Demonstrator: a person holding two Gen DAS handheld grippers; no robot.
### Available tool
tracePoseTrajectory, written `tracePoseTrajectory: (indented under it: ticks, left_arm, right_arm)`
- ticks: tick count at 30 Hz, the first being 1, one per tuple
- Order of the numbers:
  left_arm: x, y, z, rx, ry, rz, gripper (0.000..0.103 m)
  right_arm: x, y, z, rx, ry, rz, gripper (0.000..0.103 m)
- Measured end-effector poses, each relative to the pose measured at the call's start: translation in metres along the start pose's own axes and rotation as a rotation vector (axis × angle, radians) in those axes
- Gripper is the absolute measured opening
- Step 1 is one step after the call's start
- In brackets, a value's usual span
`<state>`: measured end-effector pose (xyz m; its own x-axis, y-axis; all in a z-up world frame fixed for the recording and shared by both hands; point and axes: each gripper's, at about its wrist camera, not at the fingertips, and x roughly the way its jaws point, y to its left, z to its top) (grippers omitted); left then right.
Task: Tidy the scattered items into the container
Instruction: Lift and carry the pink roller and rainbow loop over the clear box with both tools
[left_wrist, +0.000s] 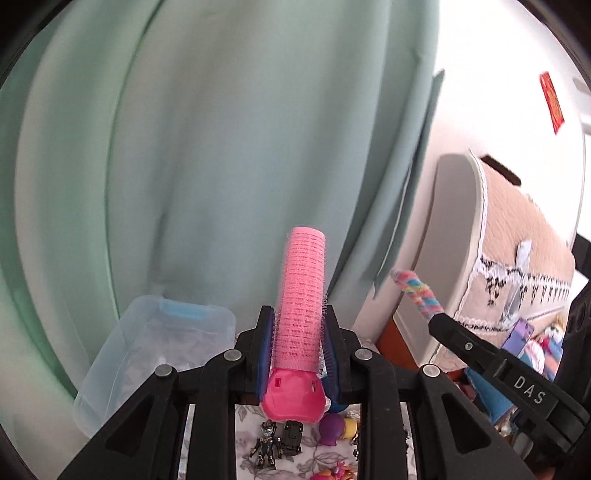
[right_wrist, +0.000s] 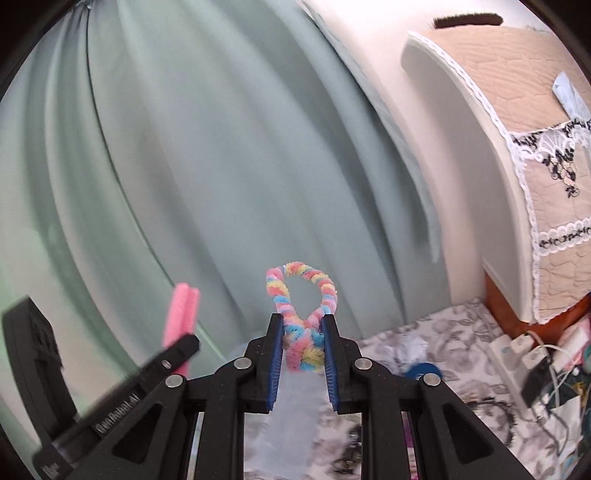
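1. Far left of the left wrist view, the box sat clear and open-topped against the curtain, low beside the left gripper. That was the target, and nothing was in it that I could make out.
2. Centre of that view, the left jaws were clamped on the pink roller, gripping it low near its clip end while the long barrel stood up past the tips. Risk as I judged it: top-heavy hold, so a quick swing toward the box could have pivoted it out.
3. Below, the toys lay loose on the floral cloth — a dark figure, a small car, a purple and yellow piece. Plenty left to tidy.
4. Right side, the right gripper came in close, its twist poking out. Both hands were near each other; heading for one box together, they could have knocked.
5. In the right wrist view, the right jaws were closed on the twist's crossed base, loop free above. Soft and springy, it might have squirmed loose or snagged on the pads at release.
6. Only the left view showed the box and toys; only the right view showed the power strip and cables at far right.
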<state>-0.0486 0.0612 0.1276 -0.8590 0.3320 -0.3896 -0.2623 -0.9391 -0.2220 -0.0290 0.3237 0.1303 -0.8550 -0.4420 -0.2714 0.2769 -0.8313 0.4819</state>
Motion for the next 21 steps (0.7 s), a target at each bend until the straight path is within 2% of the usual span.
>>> tracePoseTrajectory:
  ticks: [6,9,21]
  left_arm:
    - [-0.011,0.036,-0.024,-0.064,0.029,0.024,0.026]
    - [-0.018,0.053,-0.031,-0.084,0.034,0.063,0.026]
    - [-0.022,0.11,-0.051,-0.183,0.055,0.098,0.026]
  right_arm:
    - [0.013,0.032,-0.033,-0.035,0.082,0.037,0.022]
    - [0.019,0.038,-0.045,-0.04,0.116,0.052,0.022]
    - [0.051,0.075,-0.076,-0.12,0.209,0.053,0.022]
